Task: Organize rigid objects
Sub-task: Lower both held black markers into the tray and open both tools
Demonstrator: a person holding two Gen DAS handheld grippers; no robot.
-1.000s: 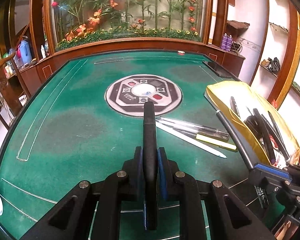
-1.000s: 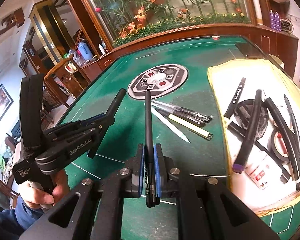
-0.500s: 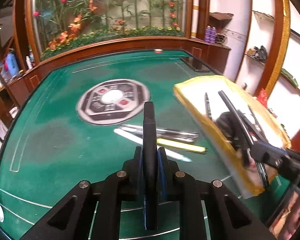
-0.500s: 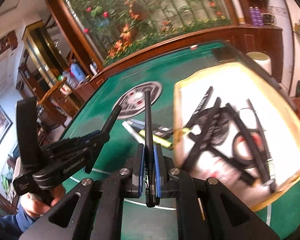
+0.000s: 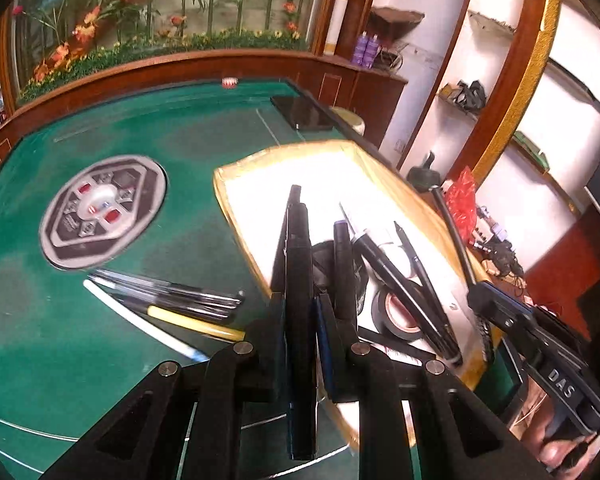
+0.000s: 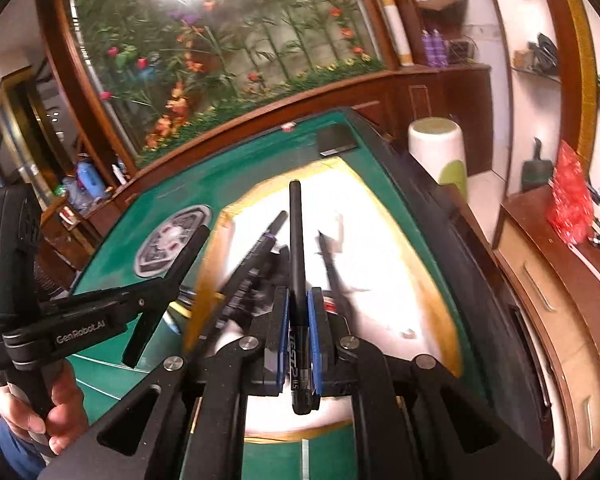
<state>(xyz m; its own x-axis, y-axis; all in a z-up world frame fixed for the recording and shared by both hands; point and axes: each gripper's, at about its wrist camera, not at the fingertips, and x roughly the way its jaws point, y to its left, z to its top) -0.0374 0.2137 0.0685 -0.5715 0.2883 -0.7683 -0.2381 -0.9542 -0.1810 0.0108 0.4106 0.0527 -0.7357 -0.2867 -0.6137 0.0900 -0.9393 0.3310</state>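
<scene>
Far half of the shallow yellow-edged tray is bare white liner, open to approach from above. Its near half is crowded: black markers and pens lie crossed over a roll of black tape. Green tabletop on the left is mostly free, obstructed by a cluster of pens just beside the tray and the round centre console. A dark flat slab occupies the far corner.

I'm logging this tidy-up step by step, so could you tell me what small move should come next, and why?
Probably lower both pens onto the tray and release. The left gripper is shut on a black marker and the right gripper on a thin black pen; both point over the tray, where similar pens already lie.
</scene>
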